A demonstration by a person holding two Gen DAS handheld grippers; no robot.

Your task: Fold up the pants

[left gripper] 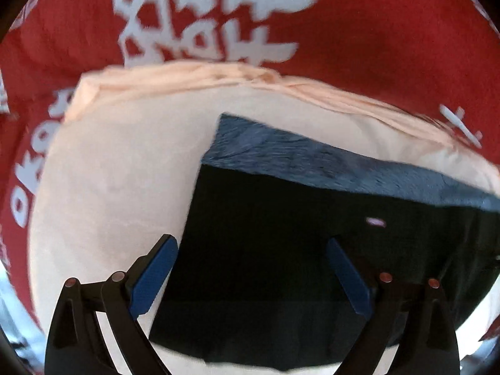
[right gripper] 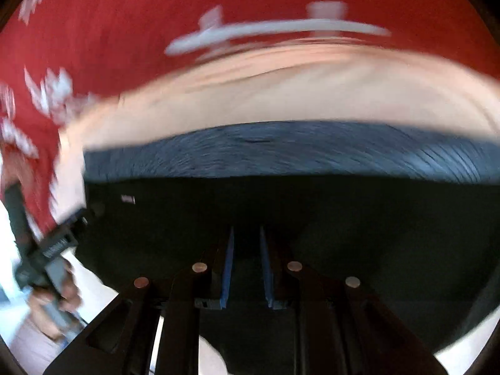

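Dark, near-black fleece-lined pants (left gripper: 281,250) lie flat on a cream-coloured folded cloth pad (left gripper: 109,187), which sits on a red cloth with white printed characters (left gripper: 78,31) covering the surface. Top edge of the pants is turned back, showing a blue-grey fuzzy band.

Left gripper (left gripper: 250,278): fingers spread wide, released, holding nothing; one blue pad is over the cream pad just beside the pants' left edge, the other over the dark fabric.

Right gripper (right gripper: 245,265): fingers close together with a narrow gap, low over the dark fabric. Cannot tell whether cloth is pinched between them.

Risks, as judged: the left fingers straddle the edge, so closing could catch the cream pad along with the pants, or miss the edge. A one-sided lift would skew the fold.

Left view shows the pants' corner and side edge clearly. Right view, heavily blurred, shows the person's other hand holding the left tool (right gripper: 53,250), and the lining band across its full width.
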